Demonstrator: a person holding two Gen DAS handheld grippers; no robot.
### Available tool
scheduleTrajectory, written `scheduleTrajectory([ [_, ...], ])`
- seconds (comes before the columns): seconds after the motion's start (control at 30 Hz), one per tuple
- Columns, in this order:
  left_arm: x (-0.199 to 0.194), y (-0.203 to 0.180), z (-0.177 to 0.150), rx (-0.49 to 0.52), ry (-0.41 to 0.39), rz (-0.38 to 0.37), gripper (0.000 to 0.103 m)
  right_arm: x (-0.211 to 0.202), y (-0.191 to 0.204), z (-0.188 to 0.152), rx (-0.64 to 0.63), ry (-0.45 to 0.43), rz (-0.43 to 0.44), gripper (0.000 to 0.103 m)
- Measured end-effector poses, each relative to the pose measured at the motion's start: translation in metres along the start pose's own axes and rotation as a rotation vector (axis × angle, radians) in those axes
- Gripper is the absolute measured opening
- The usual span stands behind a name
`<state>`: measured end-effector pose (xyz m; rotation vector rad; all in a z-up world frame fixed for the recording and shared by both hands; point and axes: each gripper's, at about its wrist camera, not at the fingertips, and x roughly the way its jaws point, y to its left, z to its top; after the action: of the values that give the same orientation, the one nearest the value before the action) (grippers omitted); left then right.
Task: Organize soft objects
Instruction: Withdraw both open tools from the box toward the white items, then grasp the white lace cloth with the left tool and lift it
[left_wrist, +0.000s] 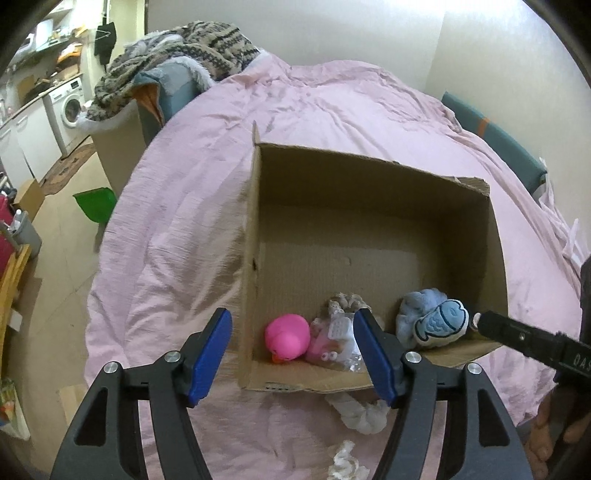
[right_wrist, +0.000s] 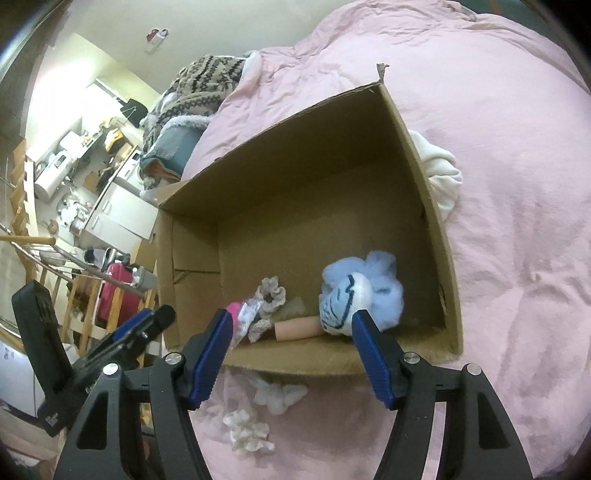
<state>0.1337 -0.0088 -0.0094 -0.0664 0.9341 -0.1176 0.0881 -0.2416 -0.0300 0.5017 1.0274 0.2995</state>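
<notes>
An open cardboard box (left_wrist: 369, 177) lies on the pink bedcover. Along its near wall are a pink rubber duck (left_wrist: 288, 336), a clear packet (left_wrist: 332, 339), a beige scrunchie (left_wrist: 347, 299) and a blue fluffy piece with a fish plush (left_wrist: 443, 321). The right wrist view adds a beige tube (right_wrist: 299, 328) beside the fish plush (right_wrist: 343, 299). My left gripper (left_wrist: 295, 354) hovers open over the box's near rim, above the duck. To its right, my right gripper (right_wrist: 291, 354) is also open, over the near rim. Neither holds anything.
Two white scrunchies (right_wrist: 277, 395) (right_wrist: 247, 432) lie on the bedcover (left_wrist: 166, 258) in front of the box. A white cloth (right_wrist: 439, 170) sits against the box's right side. A patterned blanket (left_wrist: 192, 44) is heaped at the bed's far end. The floor and furniture lie to the left.
</notes>
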Motion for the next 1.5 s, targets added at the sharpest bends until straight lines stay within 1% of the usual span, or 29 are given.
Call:
scheduleTrajectory([
  [0.13, -0.007, 0.009, -0.001, -0.034, -0.012, 0.001, 0.065, -0.005, 0.001, -0.01, -0.008, 0.014, -0.024, 0.071],
  [0.27, -0.011, 0.015, -0.002, -0.064, -0.018, -0.01, 0.065, -0.011, 0.005, -0.022, -0.046, 0.032, -0.044, 0.071],
  [0.43, -0.016, 0.015, -0.003, -0.065, -0.028, -0.026, 0.065, -0.012, 0.002, -0.041, -0.043, 0.076, -0.063, 0.071],
  [0.53, -0.029, 0.021, -0.01, -0.059, -0.043, -0.036, 0.065, -0.009, 0.0, -0.052, -0.042, 0.112, -0.102, 0.071],
  [0.57, -0.035, 0.025, -0.015, -0.065, -0.054, -0.033, 0.065, -0.01, -0.001, -0.055, -0.038, 0.114, -0.109, 0.071],
  [0.63, -0.04, 0.031, -0.022, -0.083, -0.048, -0.03, 0.065, -0.017, -0.006, -0.06, -0.013, 0.095, -0.116, 0.071],
  [0.77, -0.043, 0.034, -0.034, -0.111, 0.007, -0.053, 0.065, -0.023, -0.013, -0.062, 0.043, 0.059, -0.1, 0.071],
  [0.87, -0.042, 0.03, -0.042, -0.115, 0.027, -0.061, 0.065, -0.024, -0.011, -0.059, 0.036, 0.044, -0.096, 0.071],
  [1.0, -0.035, 0.022, -0.054, -0.105, 0.094, -0.063, 0.065, -0.02, -0.008, -0.059, 0.027, 0.062, -0.102, 0.071],
  [1.1, -0.025, 0.016, -0.069, -0.107, 0.177, -0.09, 0.065, -0.014, -0.009, -0.062, 0.042, 0.091, -0.101, 0.071],
  [1.17, -0.014, 0.01, -0.082, -0.107, 0.264, -0.11, 0.065, -0.01, -0.007, -0.063, 0.032, 0.105, -0.111, 0.071],
  [1.2, -0.01, 0.007, -0.086, -0.107, 0.292, -0.121, 0.065, -0.009, -0.006, -0.063, 0.027, 0.109, -0.115, 0.071],
  [1.27, -0.001, -0.004, -0.097, -0.081, 0.35, -0.15, 0.065, -0.005, -0.005, -0.064, 0.022, 0.121, -0.118, 0.071],
  [1.33, 0.008, -0.02, -0.105, -0.021, 0.383, -0.149, 0.065, -0.001, -0.004, -0.066, 0.02, 0.134, -0.119, 0.071],
  [1.43, 0.018, -0.035, -0.112, 0.032, 0.401, -0.134, 0.065, 0.002, -0.003, -0.067, 0.016, 0.143, -0.121, 0.071],
  [1.5, 0.023, -0.041, -0.114, 0.049, 0.409, -0.129, 0.065, 0.002, -0.003, -0.067, 0.014, 0.147, -0.123, 0.071],
])
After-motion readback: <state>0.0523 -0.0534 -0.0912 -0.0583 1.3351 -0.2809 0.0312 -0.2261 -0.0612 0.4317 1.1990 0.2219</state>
